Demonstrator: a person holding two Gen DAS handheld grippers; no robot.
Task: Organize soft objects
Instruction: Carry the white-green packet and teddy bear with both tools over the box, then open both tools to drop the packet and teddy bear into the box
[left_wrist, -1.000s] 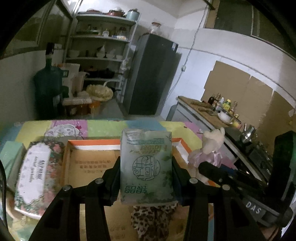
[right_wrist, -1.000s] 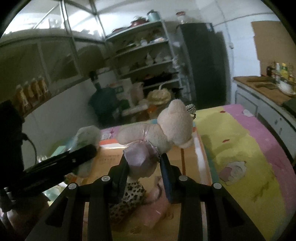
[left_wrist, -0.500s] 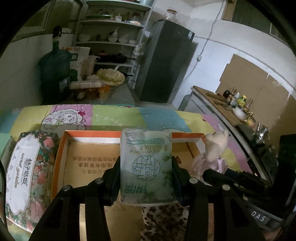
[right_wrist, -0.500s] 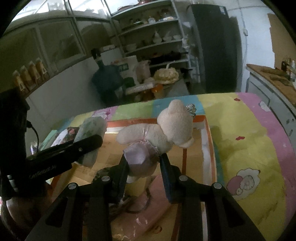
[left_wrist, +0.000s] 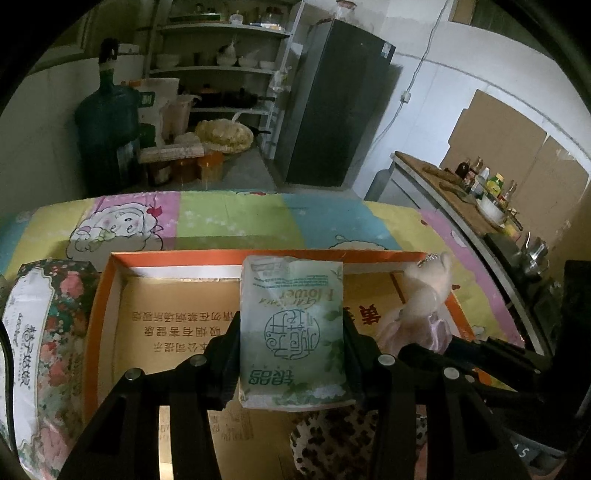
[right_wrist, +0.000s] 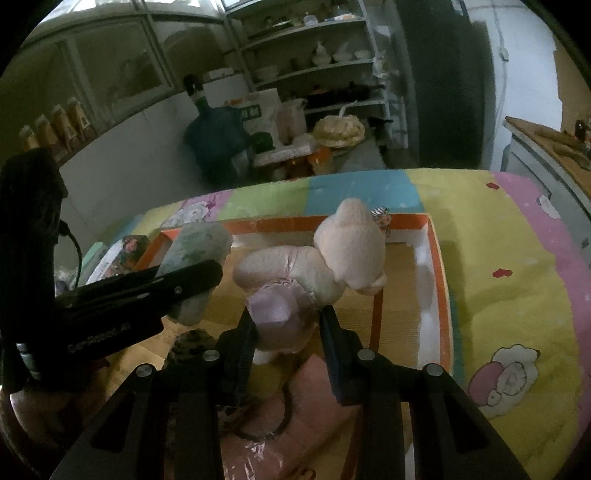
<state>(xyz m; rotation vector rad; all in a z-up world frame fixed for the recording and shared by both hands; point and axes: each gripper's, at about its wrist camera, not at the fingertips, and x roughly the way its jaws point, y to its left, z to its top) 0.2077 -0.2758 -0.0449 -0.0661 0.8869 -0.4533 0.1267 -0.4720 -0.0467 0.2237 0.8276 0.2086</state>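
Your worktop (left_wrist: 229, 218) wears a patchwork cartoon cloth, and on it sits an orange-rimmed cardboard box (left_wrist: 122, 321) with a leopard-print cloth (left_wrist: 332, 439) inside. Your left gripper (left_wrist: 291, 350) has its fingers clamped on a green tissue pack (left_wrist: 291, 328) above the box. Your right gripper (right_wrist: 286, 325) pinches a cream teddy bear (right_wrist: 347, 247) by its pink skirt, also over the box.
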